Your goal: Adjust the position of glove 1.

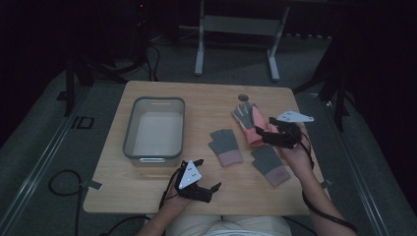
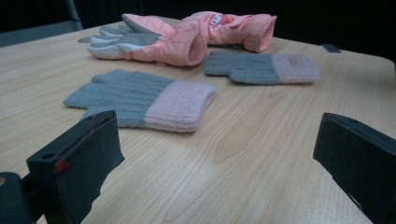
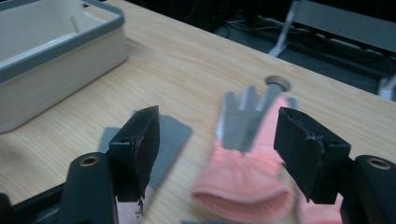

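Two pink padded gloves with grey palms lie at the table's right; one (image 1: 247, 122) shows in the high view, and both (image 2: 163, 42) (image 2: 238, 25) in the left gripper view. Two grey knit gloves with pink cuffs (image 1: 225, 146) (image 1: 270, 164) lie nearer the front. My right gripper (image 1: 263, 133) hovers over the pink glove (image 3: 243, 182), jaws apart, pads not touching it. My left gripper (image 1: 206, 173) rests low near the front edge, open and empty, facing the nearer knit glove (image 2: 135, 98).
A white bin with a grey rim (image 1: 129, 129) stands empty at the table's left; its wall (image 3: 60, 74) appears in the right gripper view. A round grommet (image 1: 243, 97) sits near the far edge. A metal stand's legs (image 1: 199, 49) are on the floor beyond.
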A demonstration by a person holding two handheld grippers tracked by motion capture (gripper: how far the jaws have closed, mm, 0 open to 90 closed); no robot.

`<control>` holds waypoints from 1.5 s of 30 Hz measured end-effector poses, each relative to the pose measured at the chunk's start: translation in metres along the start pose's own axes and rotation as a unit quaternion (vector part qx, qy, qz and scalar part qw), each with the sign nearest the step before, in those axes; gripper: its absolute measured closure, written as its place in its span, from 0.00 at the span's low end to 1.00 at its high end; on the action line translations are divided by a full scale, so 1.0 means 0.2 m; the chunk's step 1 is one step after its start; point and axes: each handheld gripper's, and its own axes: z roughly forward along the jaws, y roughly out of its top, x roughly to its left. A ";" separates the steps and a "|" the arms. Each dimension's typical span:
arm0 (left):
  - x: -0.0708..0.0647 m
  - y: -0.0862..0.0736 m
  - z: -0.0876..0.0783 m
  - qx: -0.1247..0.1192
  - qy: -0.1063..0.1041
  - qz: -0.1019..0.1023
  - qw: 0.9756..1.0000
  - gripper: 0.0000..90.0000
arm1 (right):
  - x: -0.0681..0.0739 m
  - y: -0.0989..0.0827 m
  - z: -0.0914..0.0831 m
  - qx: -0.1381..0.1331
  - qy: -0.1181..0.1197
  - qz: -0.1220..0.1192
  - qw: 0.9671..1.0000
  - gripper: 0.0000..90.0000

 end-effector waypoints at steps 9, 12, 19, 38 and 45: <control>0.00 0.00 0.00 -0.003 0.004 0.002 1.000 0.00 | 0.15 0.04 0.21 0.018 0.050 -0.027 0.998 0.46; 0.00 0.00 0.00 -0.003 0.004 0.000 1.000 0.00 | 0.19 0.03 0.29 0.035 0.069 -0.034 0.996 0.49; -0.01 0.00 0.00 -0.004 0.004 0.006 1.000 0.00 | 0.26 -0.02 0.46 0.081 0.120 -0.051 0.988 0.58; -0.01 0.00 -0.01 -0.007 0.003 0.001 1.000 0.00 | 0.25 -0.21 0.69 0.168 0.100 -0.066 0.979 0.72; -0.02 0.00 -0.01 -0.008 0.006 0.004 1.000 0.00 | 0.29 -0.18 0.69 0.196 0.084 -0.057 0.975 0.92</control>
